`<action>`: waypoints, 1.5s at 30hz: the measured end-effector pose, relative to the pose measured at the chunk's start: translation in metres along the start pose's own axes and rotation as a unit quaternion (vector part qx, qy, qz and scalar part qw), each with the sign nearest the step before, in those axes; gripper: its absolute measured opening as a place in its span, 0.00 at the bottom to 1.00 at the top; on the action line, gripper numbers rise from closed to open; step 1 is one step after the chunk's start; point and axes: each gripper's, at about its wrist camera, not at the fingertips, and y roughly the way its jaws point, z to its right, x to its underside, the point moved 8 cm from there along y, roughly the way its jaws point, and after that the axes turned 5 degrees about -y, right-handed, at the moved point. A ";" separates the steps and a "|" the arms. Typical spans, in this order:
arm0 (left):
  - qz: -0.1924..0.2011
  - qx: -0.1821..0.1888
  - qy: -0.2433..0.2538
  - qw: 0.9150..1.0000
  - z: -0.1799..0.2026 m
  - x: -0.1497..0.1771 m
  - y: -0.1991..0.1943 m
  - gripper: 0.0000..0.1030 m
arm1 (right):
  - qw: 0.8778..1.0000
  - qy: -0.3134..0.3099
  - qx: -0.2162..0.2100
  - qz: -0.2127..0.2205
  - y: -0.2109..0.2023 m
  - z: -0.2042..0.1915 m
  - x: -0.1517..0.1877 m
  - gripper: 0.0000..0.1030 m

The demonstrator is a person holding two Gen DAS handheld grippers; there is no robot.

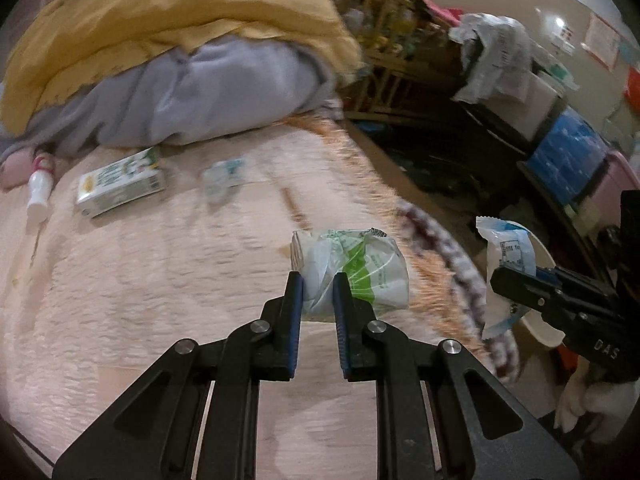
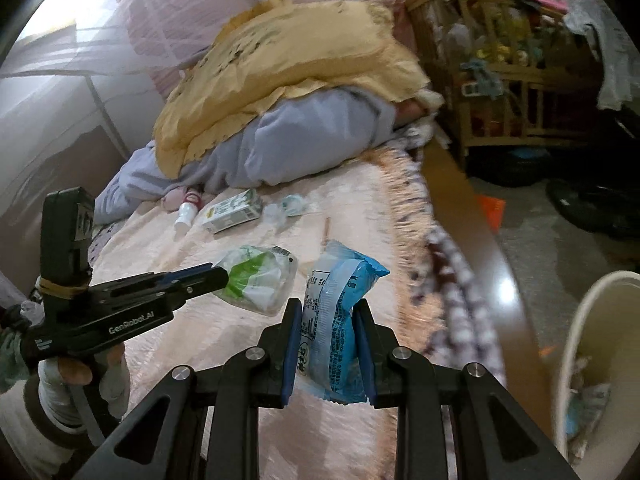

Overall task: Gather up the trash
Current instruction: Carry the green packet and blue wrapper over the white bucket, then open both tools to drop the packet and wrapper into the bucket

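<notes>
Pink bed point(image 1: 160, 300), both tools loaded with trash.
Left tool point(image 1: 318, 280) pinches the green wrapper point(image 1: 372, 276); right tool point(image 2: 328, 312) clamps the blue packet point(image 2: 340, 320). Next: carry both to the bin point(image 2: 580, 340), then release.
</notes>
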 end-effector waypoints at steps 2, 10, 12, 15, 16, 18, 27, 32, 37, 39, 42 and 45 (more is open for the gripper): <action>0.000 0.007 0.011 1.000 0.018 -0.001 0.000 0.13 | 1.000 0.005 0.008 0.005 -0.012 0.011 0.003 0.24; -0.006 0.040 0.055 0.998 0.095 -0.001 0.009 0.13 | 0.998 0.035 0.057 0.018 -0.061 0.069 0.021 0.24; -0.011 0.047 0.067 0.997 0.115 0.001 0.015 0.13 | 0.996 0.043 0.070 0.021 -0.072 0.085 0.025 0.24; -0.017 0.058 0.084 0.995 0.145 0.003 0.023 0.13 | 0.994 0.053 0.092 0.023 -0.086 0.108 0.034 0.24; -0.019 0.061 0.088 0.994 0.154 0.004 0.026 0.13 | 0.993 0.057 0.098 0.024 -0.090 0.116 0.036 0.24; -0.023 0.068 0.095 0.993 0.173 0.005 0.034 0.13 | 0.991 0.067 0.111 0.024 -0.099 0.134 0.043 0.24; -0.043 0.093 0.120 0.988 0.243 0.013 0.067 0.13 | 0.980 0.115 0.162 0.018 -0.121 0.198 0.072 0.24; -0.056 0.096 0.122 0.986 0.267 0.020 0.087 0.13 | 0.975 0.135 0.176 0.014 -0.126 0.220 0.086 0.24; -0.071 0.098 0.132 0.984 0.281 0.032 0.100 0.13 | 0.971 0.151 0.185 0.015 -0.130 0.233 0.091 0.24; -0.077 0.102 0.134 0.983 0.284 0.035 0.104 0.13 | 0.969 0.159 0.189 0.019 -0.133 0.239 0.092 0.24; -0.079 0.107 0.133 0.982 0.287 0.037 0.108 0.17 | 0.965 0.172 0.197 0.017 -0.134 0.244 0.095 0.33; -0.084 0.109 0.132 0.982 0.285 0.039 0.110 0.18 | 0.964 0.179 0.198 0.015 -0.132 0.245 0.097 0.40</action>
